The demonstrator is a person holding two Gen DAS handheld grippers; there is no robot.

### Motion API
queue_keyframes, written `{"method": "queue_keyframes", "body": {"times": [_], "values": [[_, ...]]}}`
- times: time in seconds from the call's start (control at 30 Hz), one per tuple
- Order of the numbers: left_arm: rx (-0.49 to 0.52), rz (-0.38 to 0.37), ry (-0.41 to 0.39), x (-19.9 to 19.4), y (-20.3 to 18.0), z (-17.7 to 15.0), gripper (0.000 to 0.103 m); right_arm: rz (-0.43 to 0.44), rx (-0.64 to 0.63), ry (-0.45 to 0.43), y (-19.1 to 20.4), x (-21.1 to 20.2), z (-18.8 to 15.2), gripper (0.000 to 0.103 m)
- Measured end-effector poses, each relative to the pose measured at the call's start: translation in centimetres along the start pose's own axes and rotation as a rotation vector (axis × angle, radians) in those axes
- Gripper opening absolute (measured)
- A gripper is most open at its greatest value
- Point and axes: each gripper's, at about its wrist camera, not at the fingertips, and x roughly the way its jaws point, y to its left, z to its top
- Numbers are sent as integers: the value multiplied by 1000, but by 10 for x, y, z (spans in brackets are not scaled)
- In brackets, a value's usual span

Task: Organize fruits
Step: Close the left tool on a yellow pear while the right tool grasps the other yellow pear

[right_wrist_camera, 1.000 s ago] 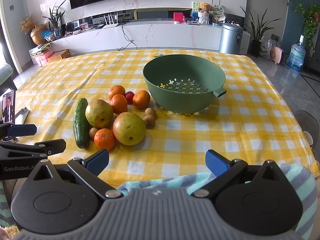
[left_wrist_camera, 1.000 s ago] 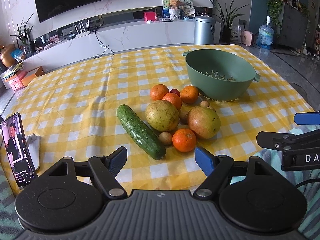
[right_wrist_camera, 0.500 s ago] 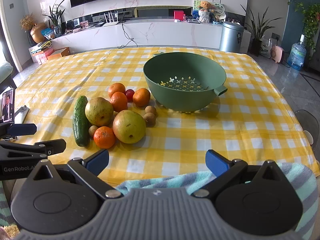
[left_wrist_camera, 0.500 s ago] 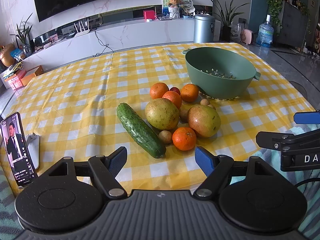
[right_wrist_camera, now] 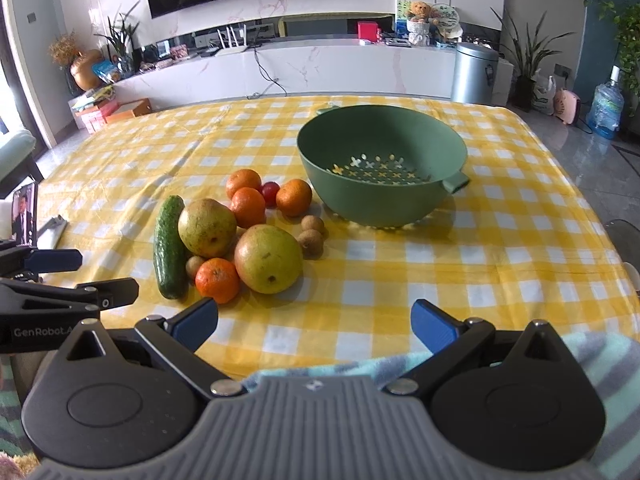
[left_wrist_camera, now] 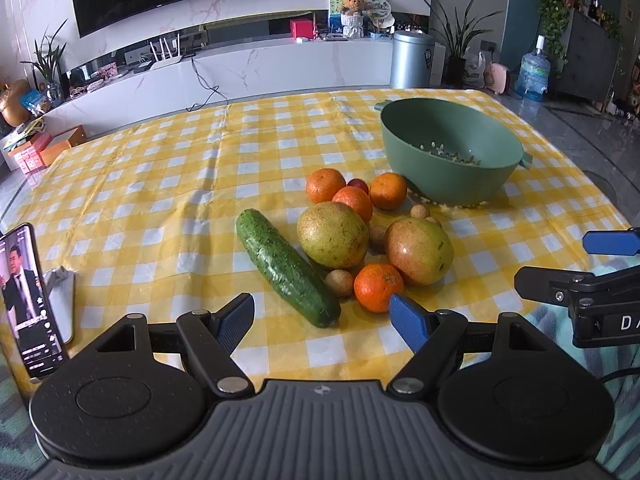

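Note:
A pile of fruit lies on the yellow checked tablecloth [left_wrist_camera: 152,216]: a cucumber [left_wrist_camera: 286,268], two large pears [left_wrist_camera: 332,234] [left_wrist_camera: 420,250], several oranges such as the near one [left_wrist_camera: 378,287], a small red fruit [left_wrist_camera: 359,185] and several small brown longans [left_wrist_camera: 339,282]. An empty green colander bowl [left_wrist_camera: 452,152] stands behind them to the right. My left gripper [left_wrist_camera: 322,320] is open and empty, just short of the cucumber's near end. My right gripper [right_wrist_camera: 314,322] is open and empty, near the table's front edge, in front of the near pear [right_wrist_camera: 268,258] and bowl [right_wrist_camera: 382,168].
A phone [left_wrist_camera: 26,296] playing video stands on a stand at the table's front left. A striped teal towel [right_wrist_camera: 600,360] lies at the front right edge. A white TV cabinet [left_wrist_camera: 260,68] and a metal bin [left_wrist_camera: 412,58] stand beyond the table.
Both grippers have moved slightly forward toward the fruit pile, so the fruit looks a little closer. Both stay open. Nothing on the table has moved.

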Motion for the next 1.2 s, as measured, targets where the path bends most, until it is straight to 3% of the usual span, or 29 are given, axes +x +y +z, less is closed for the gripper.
{"method": "queue_keyframes", "body": {"times": [0.1, 0.17, 0.37, 0.7, 0.93, 1.2], "values": [[-3, -38, -11, 7, 4, 5, 85, 14, -18, -40, 1, 5, 5, 98], [7, -47, -17, 13, 3, 8, 83, 20, -38, -59, 3, 10, 9, 91], [25, -63, -12, 33, 3, 22, 82, 64, -36, -58, 5, 37, 21, 84], [-37, -50, 1, 65, 17, 44, 79, 128, 19, -1, 8, 83, 31, 74], [-16, -52, -1, 79, 17, 48, 79, 173, 89, 44, 1, 104, 29, 72], [14, -99, -13, 89, 18, 44, 79, 282, 177, 96, -8, 120, 22, 65]]}}
